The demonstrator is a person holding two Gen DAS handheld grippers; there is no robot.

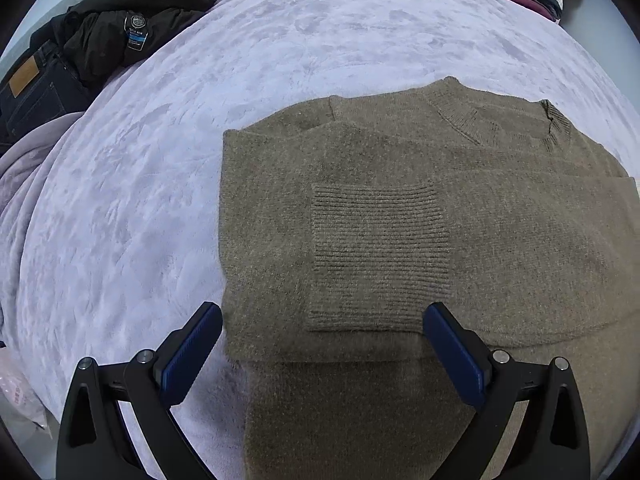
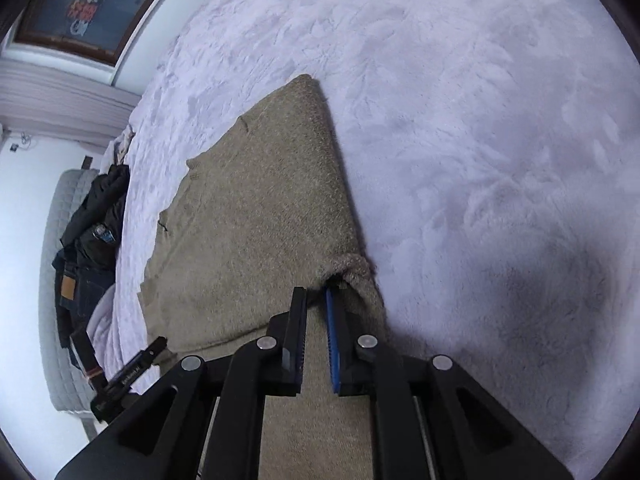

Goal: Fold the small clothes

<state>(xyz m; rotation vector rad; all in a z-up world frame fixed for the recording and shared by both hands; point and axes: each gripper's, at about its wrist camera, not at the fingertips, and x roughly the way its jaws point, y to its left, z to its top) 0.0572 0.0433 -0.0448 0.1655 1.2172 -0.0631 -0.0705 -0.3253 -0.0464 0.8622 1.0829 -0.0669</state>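
The right gripper (image 2: 316, 294) is clenched on a fold of the sweater (image 2: 256, 216) at its edge. The left gripper (image 1: 322, 320) hangs released over the sweater's folded-in cuff (image 1: 376, 256). The sweater lies flat on the bed (image 1: 160, 168); dark clothes (image 1: 120, 36) sit well apart.

The sweater's (image 1: 360, 240) lower part runs off the frame's bottom; jacket label (image 1: 136, 32) print unreadable.
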